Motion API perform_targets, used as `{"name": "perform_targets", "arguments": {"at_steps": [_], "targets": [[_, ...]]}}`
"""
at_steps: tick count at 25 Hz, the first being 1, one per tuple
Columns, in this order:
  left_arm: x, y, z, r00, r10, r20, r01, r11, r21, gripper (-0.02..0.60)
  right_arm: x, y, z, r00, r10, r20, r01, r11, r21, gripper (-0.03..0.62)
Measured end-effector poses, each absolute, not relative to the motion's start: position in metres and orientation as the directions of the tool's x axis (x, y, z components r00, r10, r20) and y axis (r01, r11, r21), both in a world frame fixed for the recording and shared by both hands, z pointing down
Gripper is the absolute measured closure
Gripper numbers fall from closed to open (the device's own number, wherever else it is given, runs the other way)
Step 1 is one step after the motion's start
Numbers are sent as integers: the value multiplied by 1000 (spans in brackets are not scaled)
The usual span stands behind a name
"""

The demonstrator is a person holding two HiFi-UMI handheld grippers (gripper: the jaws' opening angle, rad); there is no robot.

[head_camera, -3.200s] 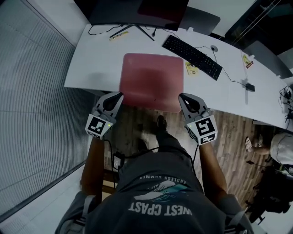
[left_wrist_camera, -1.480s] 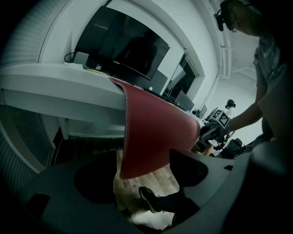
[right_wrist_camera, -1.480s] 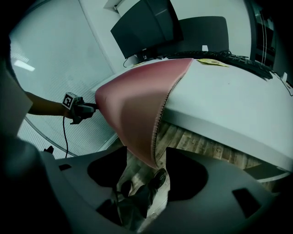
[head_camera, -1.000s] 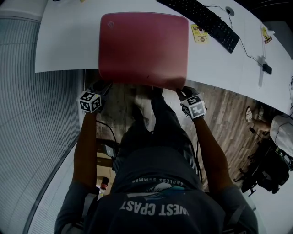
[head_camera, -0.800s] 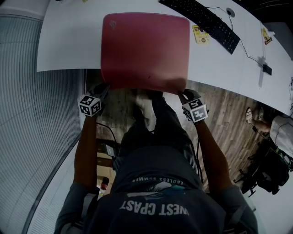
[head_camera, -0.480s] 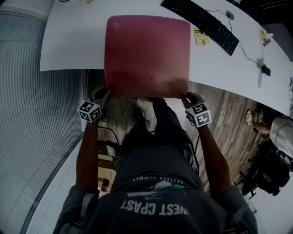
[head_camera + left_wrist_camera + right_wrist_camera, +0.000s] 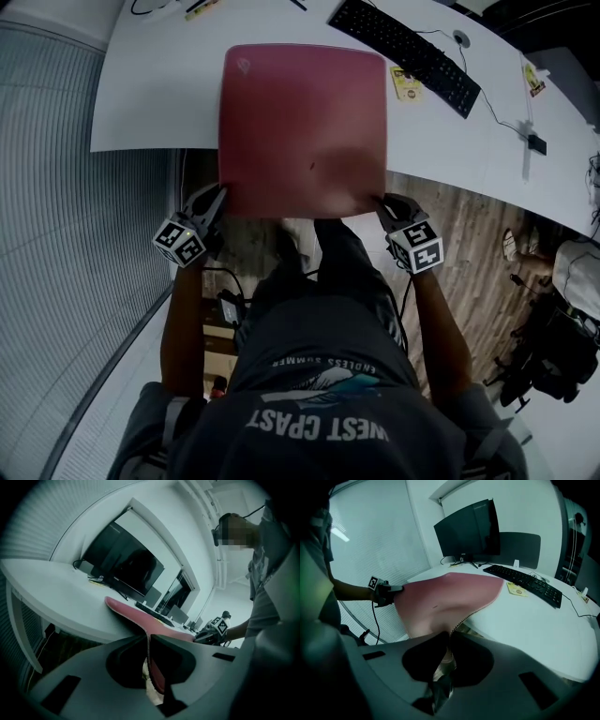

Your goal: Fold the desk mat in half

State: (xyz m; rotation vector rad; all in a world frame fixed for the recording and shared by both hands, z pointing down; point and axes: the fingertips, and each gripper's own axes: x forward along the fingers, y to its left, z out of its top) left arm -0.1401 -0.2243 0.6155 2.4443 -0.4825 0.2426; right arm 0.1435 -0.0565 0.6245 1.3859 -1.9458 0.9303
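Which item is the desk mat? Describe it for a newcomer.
Start at the white desk. The desk mat lies left of the black keyboard, its near edge raised off the desk. It is the only large pink rectangle, pinched at its near corners by the left gripper and right gripper.

Desk mat (image 7: 305, 131): pink-red rectangle, rounded corners, unfolded, small dark speck near middle. Far part flat on white desk (image 7: 150, 94); near edge held up past desk's front edge, left corner pinched in left gripper (image 7: 211, 202), right corner in right gripper (image 7: 382, 202), sheet bowed between
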Motion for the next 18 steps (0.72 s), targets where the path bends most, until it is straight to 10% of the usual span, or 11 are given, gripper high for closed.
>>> {"name": "perform_targets", "arguments": {"at_steps": [18], "targets": [[-110,-264,526,941,-333,67,-298,-718,629,540,195,-115,543,-333,-788,517,-858,26,-513,549]]}}
